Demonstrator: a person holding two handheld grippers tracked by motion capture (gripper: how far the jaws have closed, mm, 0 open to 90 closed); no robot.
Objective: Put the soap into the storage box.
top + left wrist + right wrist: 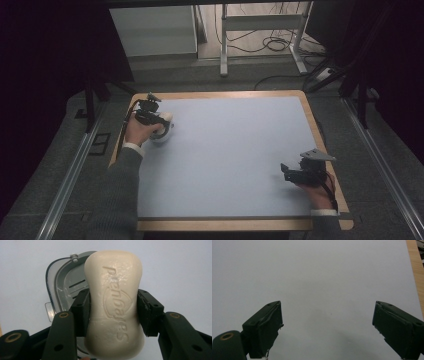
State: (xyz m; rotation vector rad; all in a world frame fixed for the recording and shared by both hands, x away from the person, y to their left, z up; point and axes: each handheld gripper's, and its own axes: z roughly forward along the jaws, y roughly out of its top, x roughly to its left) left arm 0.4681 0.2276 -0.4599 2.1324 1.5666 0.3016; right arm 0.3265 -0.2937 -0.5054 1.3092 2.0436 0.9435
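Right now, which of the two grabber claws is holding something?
The left gripper, at the table's far left corner. Its jaws squeeze a cream soap bar above a grey soap dish. The right gripper stands wide open with nothing between its jaws.

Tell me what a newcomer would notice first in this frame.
The cream soap bar stands out, clamped across its middle by the left gripper at the table's far left; behind it sits a grey soap dish on the pale blue mat. The right gripper rests at the near right with its jaws wide apart over bare mat.
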